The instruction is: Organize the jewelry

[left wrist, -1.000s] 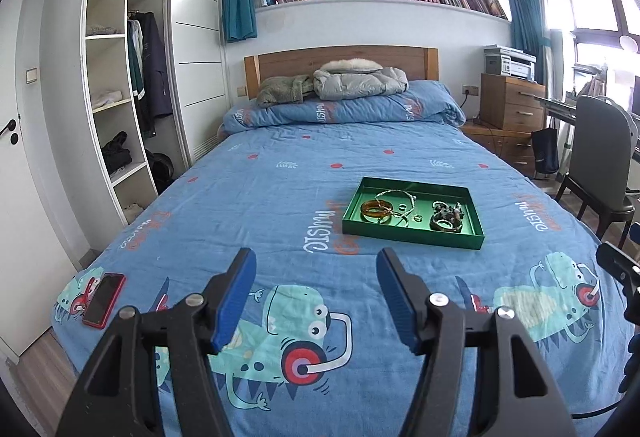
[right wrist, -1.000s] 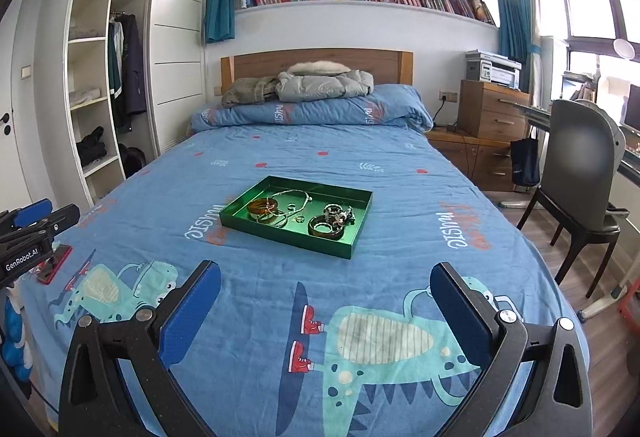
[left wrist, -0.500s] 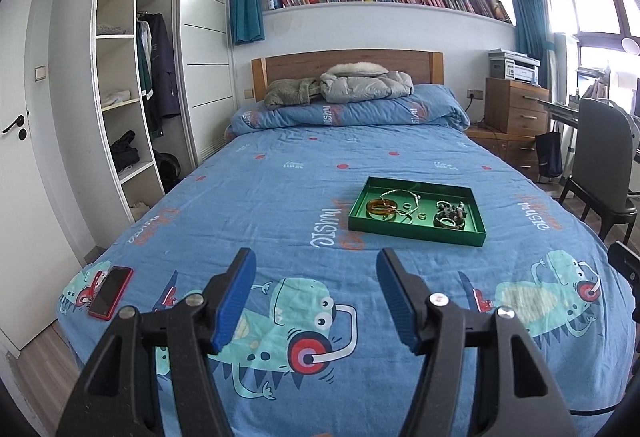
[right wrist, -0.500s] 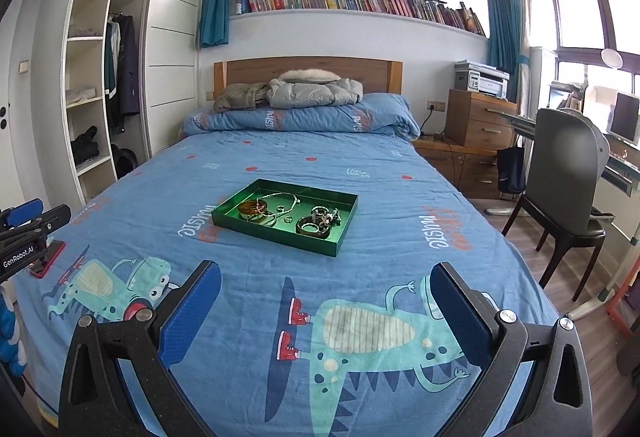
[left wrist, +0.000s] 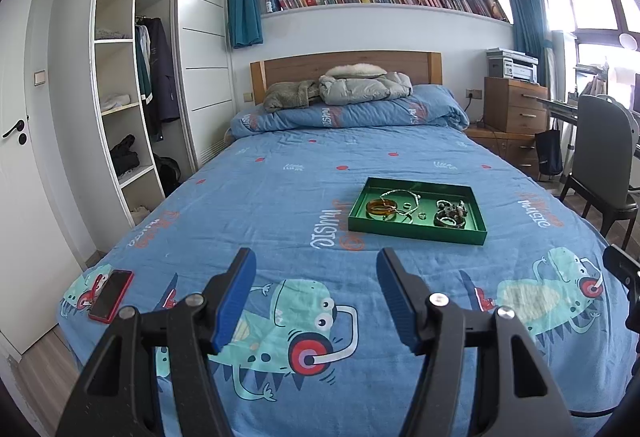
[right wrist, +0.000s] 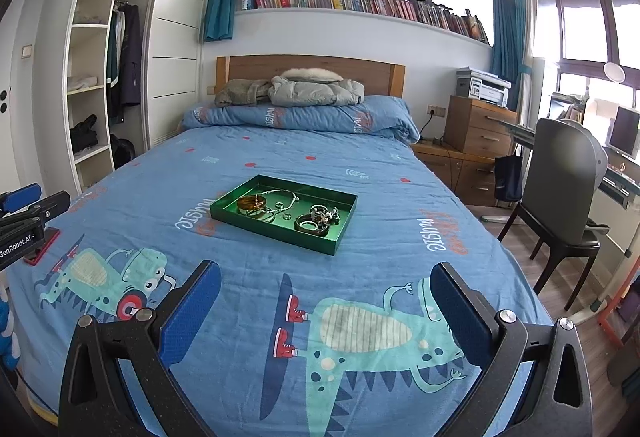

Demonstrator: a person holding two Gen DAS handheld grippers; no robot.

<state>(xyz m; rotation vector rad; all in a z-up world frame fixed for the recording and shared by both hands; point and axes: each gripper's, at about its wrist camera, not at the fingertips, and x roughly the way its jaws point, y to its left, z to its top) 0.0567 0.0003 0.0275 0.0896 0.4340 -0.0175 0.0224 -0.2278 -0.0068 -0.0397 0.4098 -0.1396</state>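
A green tray (left wrist: pixel 416 232) (right wrist: pixel 276 233) lies on the blue bedspread in the middle of the bed. Inside it are an amber bangle (left wrist: pixel 382 208) (right wrist: pixel 251 203), a silver chain necklace (left wrist: pixel 402 197) (right wrist: pixel 280 197), small rings and a dark bracelet heap (left wrist: pixel 451 215) (right wrist: pixel 318 221). My left gripper (left wrist: pixel 316 269) hangs open above the foot of the bed, well short of the tray, nothing between its blue pads. My right gripper (right wrist: pixel 326 285) is open wider, also short of the tray and holding nothing.
A red phone (left wrist: pixel 111 295) lies at the bed's near left corner. Folded jackets (left wrist: pixel 340 89) sit at the headboard. An open wardrobe (left wrist: pixel 128 109) stands left; a wooden dresser (right wrist: pixel 478 129), a desk and a grey chair (right wrist: pixel 564 193) stand right.
Both grippers have pulled back and risen a little, so the tray looks smaller and farther. Neither jaw opening has changed.
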